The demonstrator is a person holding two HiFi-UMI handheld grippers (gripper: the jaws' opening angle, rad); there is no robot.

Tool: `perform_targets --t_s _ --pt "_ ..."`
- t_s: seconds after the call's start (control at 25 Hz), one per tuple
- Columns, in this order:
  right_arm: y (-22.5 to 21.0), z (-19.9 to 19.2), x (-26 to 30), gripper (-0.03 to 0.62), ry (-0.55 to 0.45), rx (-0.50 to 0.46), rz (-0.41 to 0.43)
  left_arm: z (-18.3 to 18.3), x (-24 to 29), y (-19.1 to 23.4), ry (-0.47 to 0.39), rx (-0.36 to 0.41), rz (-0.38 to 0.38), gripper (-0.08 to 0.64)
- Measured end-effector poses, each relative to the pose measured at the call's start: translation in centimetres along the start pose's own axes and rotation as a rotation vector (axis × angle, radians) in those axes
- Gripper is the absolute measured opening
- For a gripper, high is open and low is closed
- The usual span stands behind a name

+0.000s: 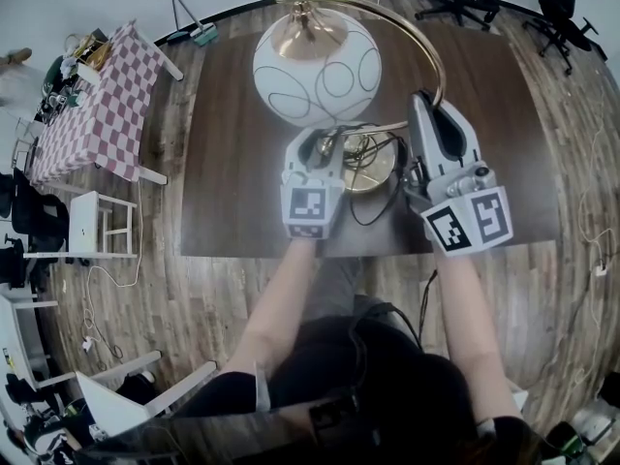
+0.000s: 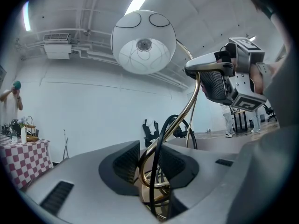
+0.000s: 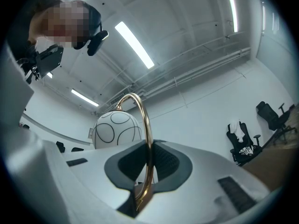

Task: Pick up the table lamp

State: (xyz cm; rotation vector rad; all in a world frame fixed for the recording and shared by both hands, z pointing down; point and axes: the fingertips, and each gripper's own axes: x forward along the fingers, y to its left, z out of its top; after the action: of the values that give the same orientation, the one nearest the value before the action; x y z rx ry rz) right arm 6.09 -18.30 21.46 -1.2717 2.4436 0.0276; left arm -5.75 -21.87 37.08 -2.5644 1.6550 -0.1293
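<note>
1. My left tool, half closed, clamps the table lamp's lower stem and black cord beside its brass base.
2. My right tool, nearly shut, pinches the arc stem at 3 o'clock.
3. Over the dark surface, the lamp runs from base at 6 to globe shade at 12.
4. Only the left gripper view shows the bulb.

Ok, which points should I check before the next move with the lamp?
1. Right hand-held gripper shut on the brass stem: ok.
2. Left hand-held gripper shut on the stem low down, near the base: ok.
3. Black cord kept out of the left jaws: not ok, it runs between them beside the stem.
4. White shade clear of both hand-held grippers: ok.
5. Base lifted off the table: cannot tell.
</note>
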Motion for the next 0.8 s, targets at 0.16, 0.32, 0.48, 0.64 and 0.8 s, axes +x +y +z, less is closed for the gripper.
perform_targets --t_s 0.16,0.32,0.48,0.64,0.8 --pt "-0.11 0.07 0.00 0.026 0.003 -0.001 0.003 -0.01 0.12 -0.13 0.005 -0.001 0.000 0.118" --pt "-0.10 0.17 -0.14 0.026 0.002 0.002 -0.002 0.02 -0.03 -0.30 0.008 -0.002 -0.002 0.119" --pt "-0.15 -0.01 -0.16 0.026 0.004 0.005 0.000 -0.30 -0.01 -0.40 0.015 -0.004 -0.001 0.118" --pt "-0.07 -0.13 -0.15 0.026 0.012 0.009 0.001 -0.49 -0.16 -0.43 0.027 -0.010 0.000 0.118" --pt "-0.11 -0.29 -0.13 0.026 0.018 0.014 0.002 -0.62 -0.19 -0.47 0.034 -0.014 0.000 0.118"
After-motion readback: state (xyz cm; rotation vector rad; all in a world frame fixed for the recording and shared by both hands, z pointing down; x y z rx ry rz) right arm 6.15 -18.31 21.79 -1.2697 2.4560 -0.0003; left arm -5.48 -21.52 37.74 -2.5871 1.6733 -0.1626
